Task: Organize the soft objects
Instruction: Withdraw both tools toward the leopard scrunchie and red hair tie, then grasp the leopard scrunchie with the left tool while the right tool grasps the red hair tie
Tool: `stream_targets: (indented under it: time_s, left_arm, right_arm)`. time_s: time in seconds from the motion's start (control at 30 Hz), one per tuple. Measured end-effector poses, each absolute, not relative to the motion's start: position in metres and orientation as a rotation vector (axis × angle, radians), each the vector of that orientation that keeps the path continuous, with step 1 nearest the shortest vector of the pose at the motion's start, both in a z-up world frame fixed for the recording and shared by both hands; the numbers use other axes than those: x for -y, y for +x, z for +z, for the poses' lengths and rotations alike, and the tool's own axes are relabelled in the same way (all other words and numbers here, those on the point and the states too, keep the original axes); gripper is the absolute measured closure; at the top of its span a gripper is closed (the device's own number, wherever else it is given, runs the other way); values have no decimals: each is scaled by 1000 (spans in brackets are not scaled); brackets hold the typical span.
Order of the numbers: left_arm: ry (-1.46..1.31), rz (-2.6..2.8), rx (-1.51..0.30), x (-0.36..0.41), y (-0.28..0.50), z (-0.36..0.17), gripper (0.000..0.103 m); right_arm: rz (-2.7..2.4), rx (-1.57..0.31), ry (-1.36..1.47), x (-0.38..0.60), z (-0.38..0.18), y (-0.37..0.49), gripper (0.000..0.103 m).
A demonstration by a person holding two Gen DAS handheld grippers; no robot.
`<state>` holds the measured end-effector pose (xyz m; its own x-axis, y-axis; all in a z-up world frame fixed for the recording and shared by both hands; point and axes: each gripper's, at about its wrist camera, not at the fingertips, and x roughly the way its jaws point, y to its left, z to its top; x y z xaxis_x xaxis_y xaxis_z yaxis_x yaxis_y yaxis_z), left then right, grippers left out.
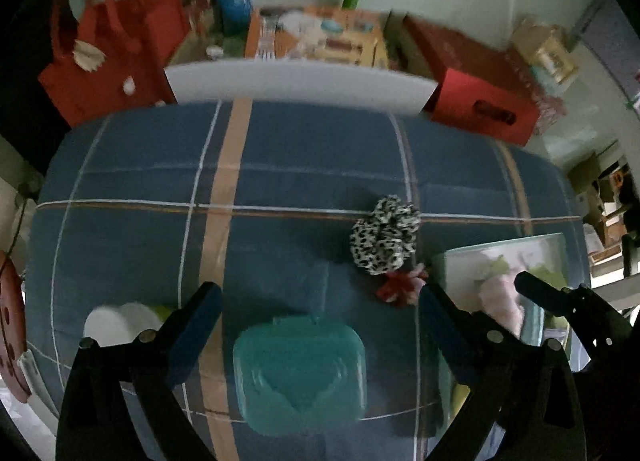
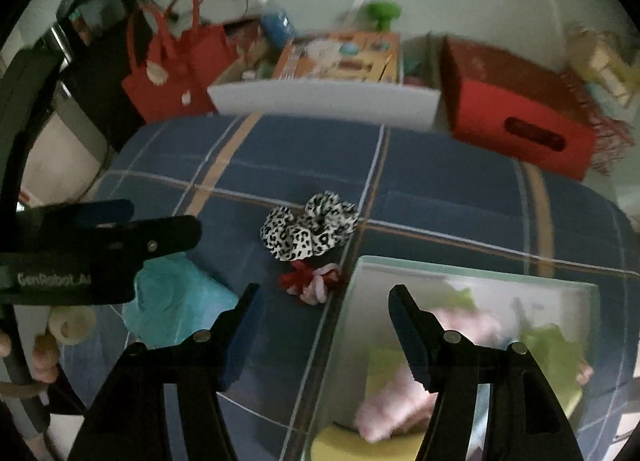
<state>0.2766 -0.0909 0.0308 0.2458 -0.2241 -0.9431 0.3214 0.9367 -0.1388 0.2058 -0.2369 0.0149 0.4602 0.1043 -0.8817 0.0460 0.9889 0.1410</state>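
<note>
A leopard-print scrunchie (image 1: pixel 385 241) (image 2: pixel 310 227) lies on the blue plaid bed cover (image 1: pixel 280 165) (image 2: pixel 440 189). A small red and pink hair tie (image 1: pixel 401 287) (image 2: pixel 312 283) lies just in front of it. A clear plastic bin (image 1: pixel 500 261) (image 2: pixel 472 277) at the right holds pink and green soft items (image 2: pixel 400 393). A teal lidded case (image 1: pixel 300 371) (image 2: pixel 176 301) lies near the front. My left gripper (image 1: pixel 320 297) is open and empty above the teal case. My right gripper (image 2: pixel 324 293) is open and empty, over the bin's left edge.
A white roll (image 1: pixel 116 323) (image 2: pixel 72 325) lies left of the teal case. Beyond the bed stand a red tote bag (image 1: pixel 116 61) (image 2: pixel 180 65), a white tray edge (image 1: pixel 300 87) (image 2: pixel 324 101), a red box (image 1: pixel 484 101) (image 2: pixel 516 117) and clutter.
</note>
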Motion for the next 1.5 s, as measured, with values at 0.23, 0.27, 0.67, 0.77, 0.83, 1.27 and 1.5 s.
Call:
stream_targets:
  time_s: [0.23,0.27,0.67,0.77,0.83,1.27,1.5]
  left_arm:
    - [35,-320,-1421,93,311,-5,5]
    - [34,-308,-1423,92,314,-8,5]
    - [16,-345,-1480,109,329,-32,9]
    - [15,-370,-1501,119,330,-38,13]
    - [10,-377,-1512,124,331,-42,18]
    - [-69,-435,-1551,149,338,-61,61]
    - [-75,-452,-1525,152,336,-65,85]
  right_arm:
    - [96,-1212,150,228,-20,232,37]
    - [110,-1219,147,226,-23,234,38]
    - [104,-1283,40,208,-50,250,62]
    - [102,-1291,30,205,-55,251,68]
    - [94,-1284,36,207,-56,251,73]
    - [117,-1270,76,222,-56,250,79]
    - [109,-1260,97,221,-55,248,85]
